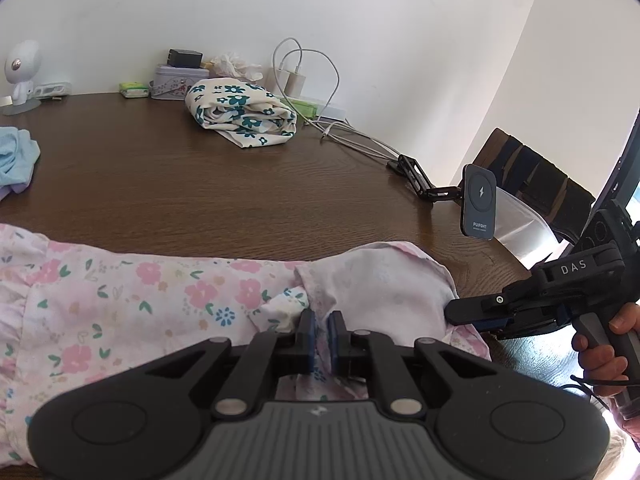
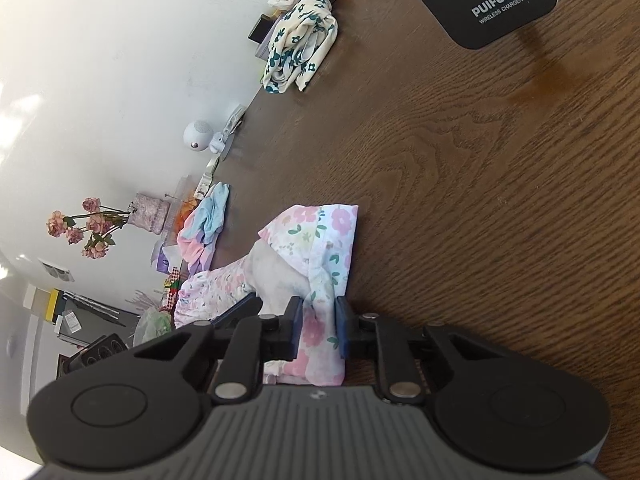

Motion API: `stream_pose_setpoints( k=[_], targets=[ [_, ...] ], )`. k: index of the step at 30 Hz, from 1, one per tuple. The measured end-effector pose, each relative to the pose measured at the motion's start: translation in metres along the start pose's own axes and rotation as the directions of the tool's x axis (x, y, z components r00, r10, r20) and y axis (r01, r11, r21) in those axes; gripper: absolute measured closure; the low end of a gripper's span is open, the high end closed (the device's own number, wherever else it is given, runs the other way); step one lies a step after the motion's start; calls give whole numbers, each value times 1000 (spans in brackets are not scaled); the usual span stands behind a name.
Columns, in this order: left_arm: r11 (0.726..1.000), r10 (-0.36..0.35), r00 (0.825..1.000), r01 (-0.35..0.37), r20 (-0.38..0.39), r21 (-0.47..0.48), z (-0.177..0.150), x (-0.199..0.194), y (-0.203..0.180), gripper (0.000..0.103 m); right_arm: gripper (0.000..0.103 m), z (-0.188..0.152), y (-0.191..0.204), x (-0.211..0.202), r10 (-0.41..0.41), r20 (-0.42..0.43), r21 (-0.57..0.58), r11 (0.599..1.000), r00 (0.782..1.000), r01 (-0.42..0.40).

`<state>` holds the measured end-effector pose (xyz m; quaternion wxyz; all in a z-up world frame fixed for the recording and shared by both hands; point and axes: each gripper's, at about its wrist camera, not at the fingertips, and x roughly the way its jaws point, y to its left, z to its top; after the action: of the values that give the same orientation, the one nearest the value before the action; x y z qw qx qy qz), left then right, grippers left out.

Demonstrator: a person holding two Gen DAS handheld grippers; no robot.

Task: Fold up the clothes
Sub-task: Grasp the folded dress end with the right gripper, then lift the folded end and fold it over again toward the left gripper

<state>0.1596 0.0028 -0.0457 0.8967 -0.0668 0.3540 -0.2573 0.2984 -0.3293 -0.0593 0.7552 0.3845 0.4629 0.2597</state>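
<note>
Pinching bunched cloth, the left gripper [image 1: 320, 326] and right gripper [image 2: 319, 320] hold the pink floral garment's [image 1: 168, 292] near-right end, its pale lining showing, on the surface [image 1: 200, 176], seemingly mid-fold.

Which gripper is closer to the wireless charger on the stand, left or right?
Right. The right gripper grips the pink floral garment at the table edge just below the wireless charger; the left gripper grips the garment farther from it.

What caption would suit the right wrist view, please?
Right gripper pinches the pink floral garment on the wooden table.
</note>
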Motion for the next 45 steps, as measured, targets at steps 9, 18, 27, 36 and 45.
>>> stream_pose_setpoints(
  k=[9, 18, 27, 36, 45],
  targets=[
    [999, -23, 1000, 23, -14, -30, 18, -7, -7, 69, 99, 2, 63, -8, -214, 43, -367, 905, 976, 215],
    [999, -36, 999, 37, -26, 31, 57, 2, -49, 75, 99, 13, 121, -29, -390, 152, -633, 667, 908, 392],
    [1000, -1, 991, -2, -130, -24, 38, 45, -39, 91, 99, 4, 148, -22, -362, 116, -705, 626, 925, 334],
    [997, -68, 995, 66, -66, -45, 39, 34, -38, 83, 99, 9, 171, -19, -414, 143, -745, 553, 899, 373],
    [997, -31, 991, 39, -130, 60, 35, 41, -32, 94, 99, 5, 190, -5, -420, 114, -772, 533, 901, 346]
  ],
)
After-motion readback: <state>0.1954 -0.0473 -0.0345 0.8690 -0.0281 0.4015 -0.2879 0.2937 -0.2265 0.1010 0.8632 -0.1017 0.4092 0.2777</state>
